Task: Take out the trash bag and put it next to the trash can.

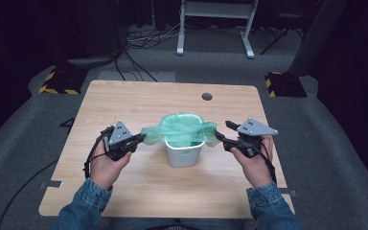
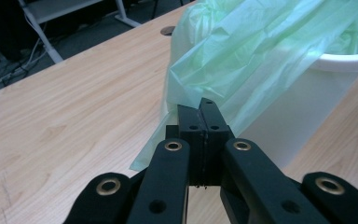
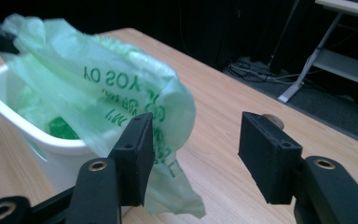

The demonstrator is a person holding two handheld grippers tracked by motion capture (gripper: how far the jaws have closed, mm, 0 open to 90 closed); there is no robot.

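Table [image 1: 124, 100] of pale wood carries everything, with a small round hole [image 1: 207, 96] near its far edge. A white bin [image 1: 184, 153] stands upright near the middle of the table, a little closer to my edge than to the far one. A thin green bag [image 1: 182, 128] lines the bin, and its loose top spills over the rim on both sides, toward the left edge and the right edge of the table.

My left gripper [image 1: 138, 139] sits just left of the bin, in my left hand [image 1: 106, 163]. Its jaws are pressed tight together on a fold of the bag's left flap, which is drawn out sideways from the rim. In the left gripper view the green film [image 2: 242, 56] runs down into the closed fingertips.

My right gripper [image 1: 224, 132] is just right of the bin, in my right hand [image 1: 254, 165]. Its jaws stand apart with a clear gap, pinching nothing. In the right gripper view the bag's right flap [image 3: 121, 93], with printed letters on it, hangs beside one finger [image 3: 135, 158]; whether it touches the film I cannot tell.
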